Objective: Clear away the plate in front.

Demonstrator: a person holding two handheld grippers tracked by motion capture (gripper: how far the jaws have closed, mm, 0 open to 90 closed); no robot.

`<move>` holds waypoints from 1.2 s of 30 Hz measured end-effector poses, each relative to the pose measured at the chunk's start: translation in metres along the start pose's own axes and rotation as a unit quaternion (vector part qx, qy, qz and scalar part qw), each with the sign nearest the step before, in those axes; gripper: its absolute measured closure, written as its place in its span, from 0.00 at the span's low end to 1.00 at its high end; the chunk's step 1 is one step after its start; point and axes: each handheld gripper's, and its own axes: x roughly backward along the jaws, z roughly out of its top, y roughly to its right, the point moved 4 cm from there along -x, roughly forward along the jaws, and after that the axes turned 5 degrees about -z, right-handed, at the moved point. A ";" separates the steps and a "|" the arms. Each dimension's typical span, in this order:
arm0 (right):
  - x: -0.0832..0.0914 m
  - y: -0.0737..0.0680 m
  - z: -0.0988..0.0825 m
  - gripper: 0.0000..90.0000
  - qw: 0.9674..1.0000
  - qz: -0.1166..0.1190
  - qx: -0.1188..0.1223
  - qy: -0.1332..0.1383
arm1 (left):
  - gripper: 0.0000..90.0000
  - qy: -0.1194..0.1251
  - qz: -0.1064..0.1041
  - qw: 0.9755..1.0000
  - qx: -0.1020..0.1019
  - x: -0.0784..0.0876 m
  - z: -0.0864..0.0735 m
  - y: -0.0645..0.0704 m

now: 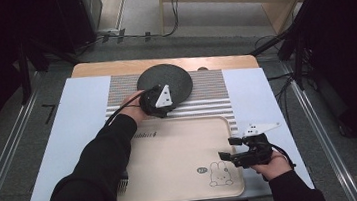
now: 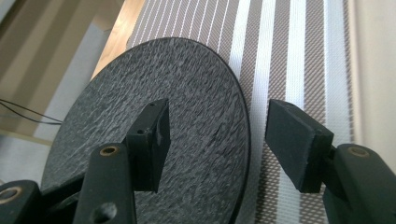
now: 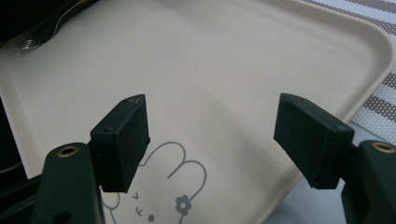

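Observation:
A round dark slate plate (image 1: 164,82) (image 2: 187,93) lies on the striped mat (image 1: 211,97) (image 2: 289,56) at the back of the table. My left gripper (image 1: 169,105) (image 2: 217,126) is at the plate's near rim and is open. One jaw hangs over the plate and the other over the mat, so the rim runs between them untouched. A beige tray (image 1: 172,151) (image 3: 233,56) with a rabbit drawing (image 1: 218,174) (image 3: 163,186) sits in front. My right gripper (image 1: 227,148) (image 3: 210,126) hovers open over the tray's near right corner, holding nothing.
A white sheet (image 1: 78,121) covers the table under the mat and tray. The wooden table edge (image 1: 162,61) runs along the back. A metal utensil with tines (image 1: 123,185) (image 3: 37,35) lies at the tray's left near edge. Cables trail on the floor beyond the table.

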 end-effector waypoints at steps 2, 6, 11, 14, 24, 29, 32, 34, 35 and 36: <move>0.000 0.000 0.000 0.27 1.000 0.000 0.000 0.000 | 0.47 -0.007 0.004 1.000 -0.010 -0.002 -0.002 0.001; 0.000 0.000 0.000 0.27 1.000 0.001 -0.001 -0.001 | 0.47 -0.018 0.009 1.000 -0.020 -0.006 -0.004 0.004; -0.001 -0.001 0.000 0.27 1.000 0.004 0.001 -0.001 | 0.51 -0.037 0.016 0.999 -0.031 -0.012 -0.009 0.005; 0.000 -0.001 0.000 0.27 1.000 0.004 0.001 0.000 | 0.57 -0.046 0.026 0.998 -0.041 -0.016 -0.012 0.005; 0.001 -0.001 0.001 0.28 1.000 0.000 0.001 0.005 | 0.73 -0.044 0.039 0.994 -0.093 -0.020 -0.014 0.009; 0.000 -0.001 0.001 0.28 1.000 0.001 0.004 0.005 | 0.80 -0.052 0.058 0.991 -0.107 -0.025 -0.012 0.009; 0.000 -0.001 0.001 0.28 1.000 0.002 0.003 0.003 | 0.81 -0.047 0.064 0.991 -0.111 -0.028 -0.012 0.009; -0.001 0.000 0.001 0.27 1.000 0.002 0.003 0.003 | 0.82 -0.053 0.075 0.988 -0.124 -0.029 -0.011 0.011; -0.001 0.000 0.001 0.28 1.000 0.002 0.004 0.003 | 0.83 -0.062 0.084 0.985 -0.138 -0.029 -0.010 0.013; -0.001 0.000 0.001 0.28 1.000 0.001 0.005 0.001 | 0.85 -0.072 0.097 0.981 -0.154 -0.031 -0.009 0.016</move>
